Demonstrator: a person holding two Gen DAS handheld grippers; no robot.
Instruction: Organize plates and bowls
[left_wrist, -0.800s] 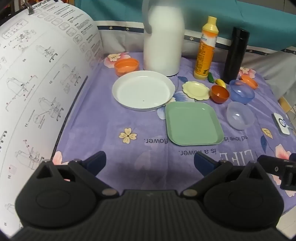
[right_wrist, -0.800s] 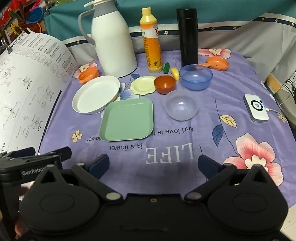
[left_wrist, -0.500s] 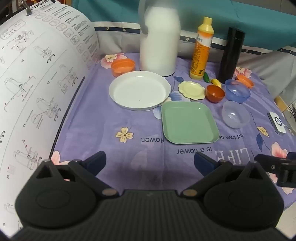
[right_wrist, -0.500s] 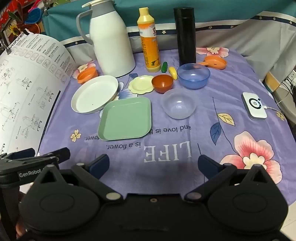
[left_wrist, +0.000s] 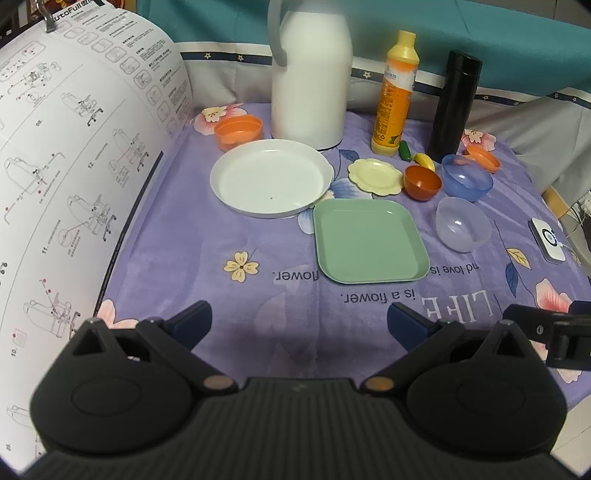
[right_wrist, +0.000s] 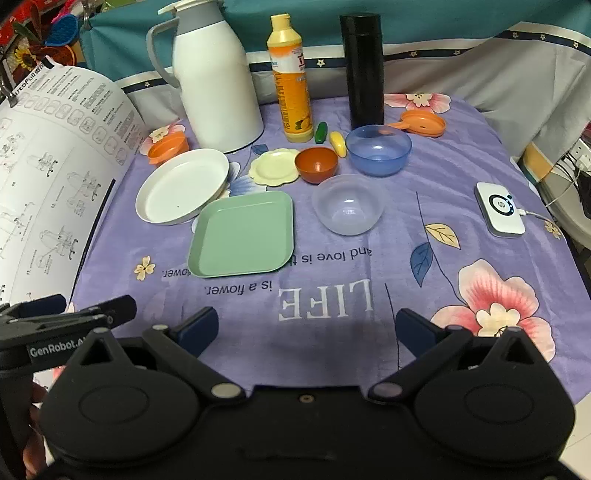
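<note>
2 grippers, left gripper (left_wrist: 299, 321) and right gripper (right_wrist: 306, 326), hover at near table edge, jaws spread, empty. Green square plate (right_wrist: 242, 233) lies mid-table beside white round plate (right_wrist: 183, 186). Likely light, rigid, slippery plastic; grip at raised rim.

A table fills the middle of both views, covered by a purple cloth (right_wrist: 424, 206) with flowers and printed words. Behind it, across the top of the frame, hangs a teal fabric (left_wrist: 498, 40), and under it a grey-white cloth with a dark starred band (right_wrist: 517, 62). On the left a large white instruction sheet (left_wrist: 74, 166) stands curved. At the far right edge, cables (right_wrist: 569, 162) are seen. The light is soft and indoor.
</note>
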